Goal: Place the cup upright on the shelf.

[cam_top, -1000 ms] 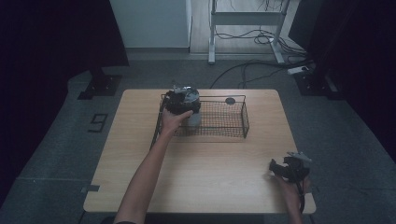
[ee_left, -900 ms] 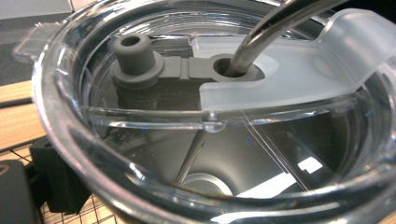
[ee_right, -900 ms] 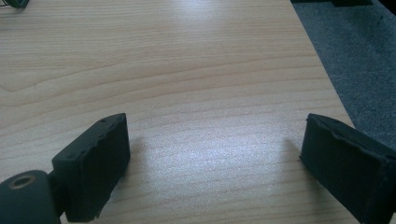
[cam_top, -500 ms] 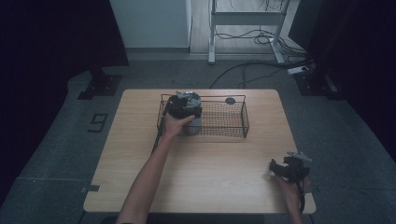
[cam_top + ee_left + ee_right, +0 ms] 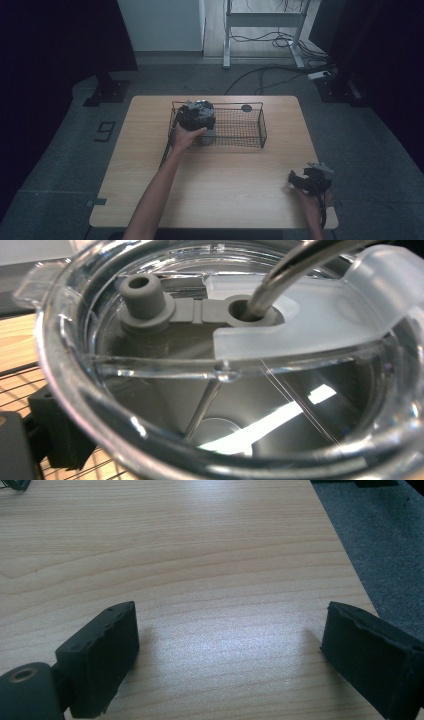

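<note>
The tumbler (image 5: 206,134) stood at the left end of the wire basket (image 5: 250,131), upper centre of the high view, the left gripper (image 5: 196,116) grasping it, jaws just easing wider. Judged: placing step; next, release fully and lift away. At lower right, the right gripper (image 5: 227,650) rested agape.

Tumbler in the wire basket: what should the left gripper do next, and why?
Probably open a little wider, then lift straight up. The tumbler stands in the wire basket's left end, between the jaws of the left gripper, which have just been opening; whether the pads press it, I cannot tell.
</note>
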